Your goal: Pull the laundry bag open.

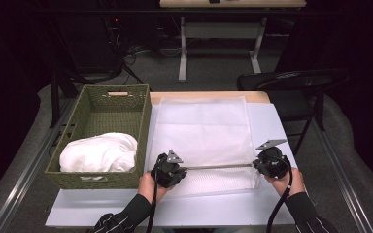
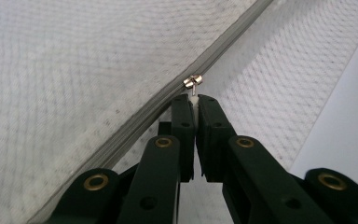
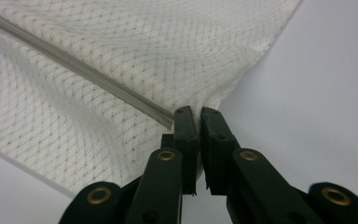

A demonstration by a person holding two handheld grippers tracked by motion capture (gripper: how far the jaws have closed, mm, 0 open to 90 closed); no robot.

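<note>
A white mesh laundry bag lies flat on the table, with a grey zipper running across its near part. My left gripper is at the zipper's left end, shut on the small white pull tab of the metal zipper slider. In the left gripper view the zipper runs diagonally past the jaws. My right gripper is at the zipper's right end, shut on the bag's mesh edge just beside the zipper's end.
A green woven basket stands left of the bag and holds white laundry. The pale table surface shows in front of the bag. A black chair stands beyond the table's far right corner.
</note>
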